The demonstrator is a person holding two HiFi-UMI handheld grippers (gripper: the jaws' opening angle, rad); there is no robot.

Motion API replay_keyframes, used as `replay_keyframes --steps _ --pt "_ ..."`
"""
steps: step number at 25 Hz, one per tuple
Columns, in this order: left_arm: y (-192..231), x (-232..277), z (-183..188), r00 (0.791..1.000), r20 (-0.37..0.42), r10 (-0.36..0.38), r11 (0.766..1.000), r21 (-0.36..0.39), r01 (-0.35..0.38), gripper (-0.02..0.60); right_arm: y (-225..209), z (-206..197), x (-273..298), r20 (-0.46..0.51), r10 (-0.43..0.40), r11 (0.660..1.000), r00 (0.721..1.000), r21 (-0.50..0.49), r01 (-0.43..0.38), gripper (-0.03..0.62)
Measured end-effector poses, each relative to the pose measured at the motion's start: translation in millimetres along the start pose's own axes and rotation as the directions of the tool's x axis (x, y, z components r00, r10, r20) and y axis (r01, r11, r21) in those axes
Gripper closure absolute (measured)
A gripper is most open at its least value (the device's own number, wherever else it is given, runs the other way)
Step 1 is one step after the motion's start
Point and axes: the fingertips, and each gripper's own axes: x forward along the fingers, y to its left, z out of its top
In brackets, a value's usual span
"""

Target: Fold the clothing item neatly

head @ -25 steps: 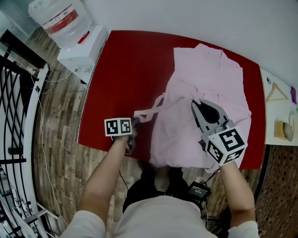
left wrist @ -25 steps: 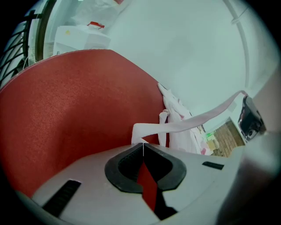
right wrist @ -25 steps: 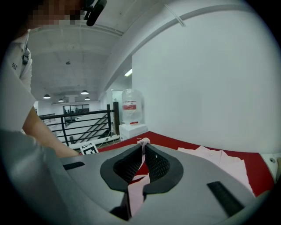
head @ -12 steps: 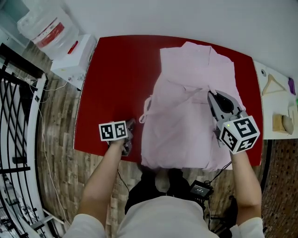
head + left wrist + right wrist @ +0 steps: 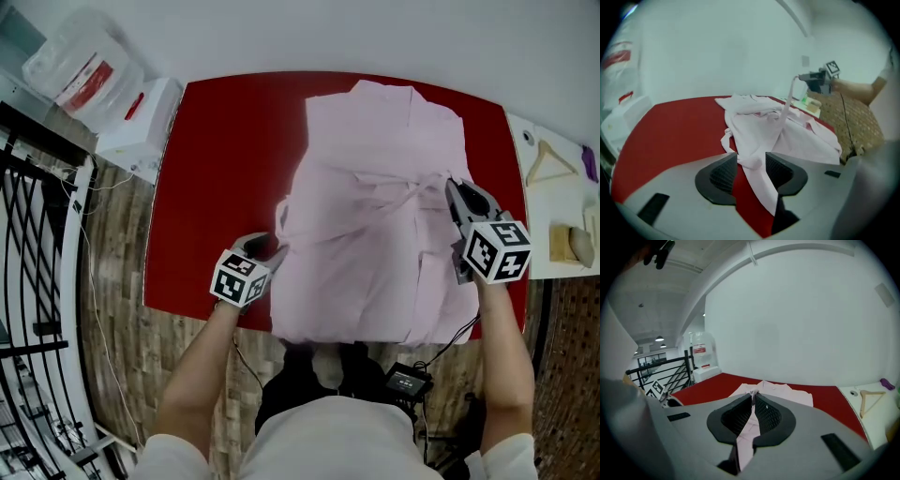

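Observation:
A pink shirt (image 5: 375,216) lies spread on the red table (image 5: 225,159), its near hem hanging over the front edge. My left gripper (image 5: 267,247) is at the shirt's left edge. Its jaws are opening, and a fold of the pink cloth (image 5: 752,161) lies loose between the pads. My right gripper (image 5: 457,190) is above the shirt's right side, shut on a strip of the pink cloth (image 5: 751,420), which it holds lifted off the table. In the left gripper view the right gripper (image 5: 816,80) shows at a distance with the strip hanging from it.
A white water dispenser (image 5: 131,108) stands left of the table, with black railing (image 5: 37,281) beyond it. At the right, a white surface holds a wooden hanger (image 5: 553,169). A black box with cable (image 5: 405,380) hangs near the person's waist.
The right gripper has carried the pink strip rightward across the shirt. The left gripper has shifted right to the shirt's edge, and its jaws have opened.

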Motion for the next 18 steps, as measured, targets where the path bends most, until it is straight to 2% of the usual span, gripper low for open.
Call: replay_keyframes --steps 2,4,6,8,9,11,14,18 --pt "-4.6 5.5 -1.2 0.999 -0.049 0.019 0.99 0.141 -0.012 0.413 -15.4 -9.2 -1.1 -0.016 -0.021 1.0 1.0 0.02 0.021 0.565" --pt "-5.9 10.9 -3.0 0.994 -0.098 0.051 0.966 0.257 -0.024 0.413 -30.6 -18.2 -3.3 -0.033 -0.042 0.998 0.999 0.039 0.044 0.565" --pt "-5.8 16.2 -4.1 0.987 -0.139 0.08 0.935 0.354 -0.026 0.413 -45.1 -28.2 -5.0 -0.051 -0.061 0.996 0.997 0.056 0.064 0.565" --pt "-5.9 21.3 -6.2 0.98 -0.177 0.095 0.907 0.421 -0.012 0.417 -58.7 -39.7 -5.3 -0.074 -0.078 0.994 0.994 0.072 0.083 0.565" --pt "-6.2 23.7 -6.7 0.976 -0.191 0.1 0.899 0.438 -0.006 0.446 -65.6 -46.0 -5.9 -0.086 -0.086 0.992 0.993 0.08 0.093 0.565" --pt "-5.1 27.7 -4.5 0.974 -0.201 0.107 0.901 0.434 -0.01 0.56 -80.0 -59.7 -8.2 -0.114 -0.104 0.989 0.988 0.092 0.115 0.565" --pt "0.2 26.9 8.5 0.977 -0.173 0.127 0.916 0.398 -0.049 0.573 -98.8 -79.2 -10.3 -0.154 -0.127 0.984 0.98 0.104 0.144 0.565" --pt "6.5 21.1 35.5 0.982 -0.092 0.168 0.922 0.368 -0.123 0.574 -114.1 -97.7 -9.3 -0.191 -0.136 0.981 0.972 0.108 0.159 0.565"
